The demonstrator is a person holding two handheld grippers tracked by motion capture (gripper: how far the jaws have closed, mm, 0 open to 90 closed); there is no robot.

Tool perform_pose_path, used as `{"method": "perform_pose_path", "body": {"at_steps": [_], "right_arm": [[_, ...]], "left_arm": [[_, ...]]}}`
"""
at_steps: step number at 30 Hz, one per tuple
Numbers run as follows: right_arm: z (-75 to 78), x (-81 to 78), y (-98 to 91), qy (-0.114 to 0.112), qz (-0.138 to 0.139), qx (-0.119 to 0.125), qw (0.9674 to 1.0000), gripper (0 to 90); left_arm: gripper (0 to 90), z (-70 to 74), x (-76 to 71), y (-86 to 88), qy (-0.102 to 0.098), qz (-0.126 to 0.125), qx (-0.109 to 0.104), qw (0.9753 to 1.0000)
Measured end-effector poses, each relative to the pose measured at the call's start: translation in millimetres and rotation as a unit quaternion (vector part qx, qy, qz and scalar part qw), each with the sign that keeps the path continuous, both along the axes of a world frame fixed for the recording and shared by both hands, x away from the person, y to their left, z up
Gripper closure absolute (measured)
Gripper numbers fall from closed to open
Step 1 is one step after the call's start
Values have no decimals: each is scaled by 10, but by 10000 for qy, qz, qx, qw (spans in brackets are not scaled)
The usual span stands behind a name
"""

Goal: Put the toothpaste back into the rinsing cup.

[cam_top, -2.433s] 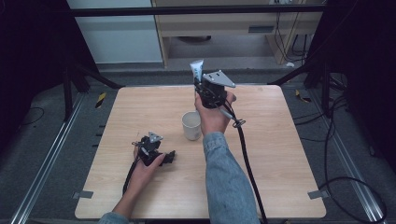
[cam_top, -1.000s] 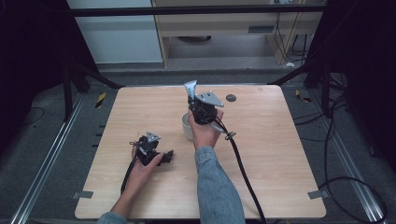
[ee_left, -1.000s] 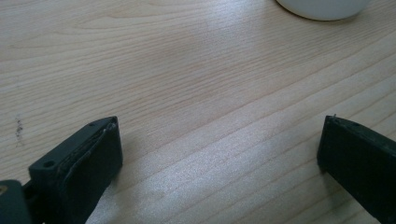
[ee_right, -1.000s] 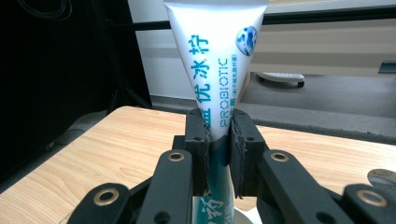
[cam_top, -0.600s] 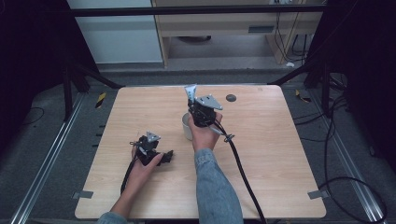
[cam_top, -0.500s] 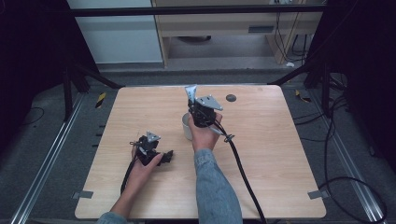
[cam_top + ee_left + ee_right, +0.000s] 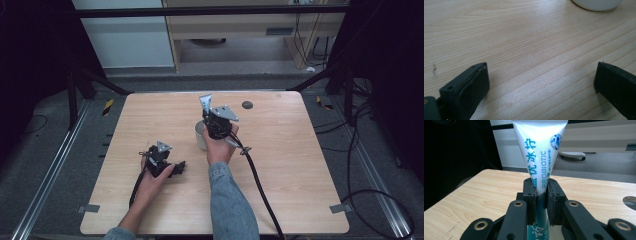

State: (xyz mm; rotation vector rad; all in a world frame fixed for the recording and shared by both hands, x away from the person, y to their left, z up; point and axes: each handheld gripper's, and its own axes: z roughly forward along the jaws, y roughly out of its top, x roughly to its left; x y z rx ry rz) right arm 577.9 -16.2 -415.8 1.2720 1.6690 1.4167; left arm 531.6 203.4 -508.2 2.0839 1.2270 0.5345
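While the right gripper clamps a tube, the cup stands just beside it.
Left gripper lies on the table, jaws apart, nothing between them.

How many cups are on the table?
1. The white cup stands near the middle of the wooden table, just left of the right gripper, which holds a toothpaste tube upright. Its base edge also shows in the left gripper view.
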Motion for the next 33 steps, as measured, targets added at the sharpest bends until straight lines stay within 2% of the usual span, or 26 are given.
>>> {"method": "perform_pose_path", "body": {"at_steps": [13,15,19,23,33], "right_arm": [[1,5,9,149,118,-132,9997,789],[-10,11,3,195,119,-50,9997,790],[-56,14,42,185,157,-87,9997,789],[-118,33,78,188,101,9,9998,789],[-187,21,76,216,-10,56,9998,788]], "left_arm": [[0,-1,14,-21,-8,109,-6,9999],[0,-1,16,-20,-5,104,-7,9999],[0,-1,17,-18,-8,94,-9,10000],[0,0,17,-12,-1,69,4,10000],[0,0,16,-10,0,58,1,10000]]}}
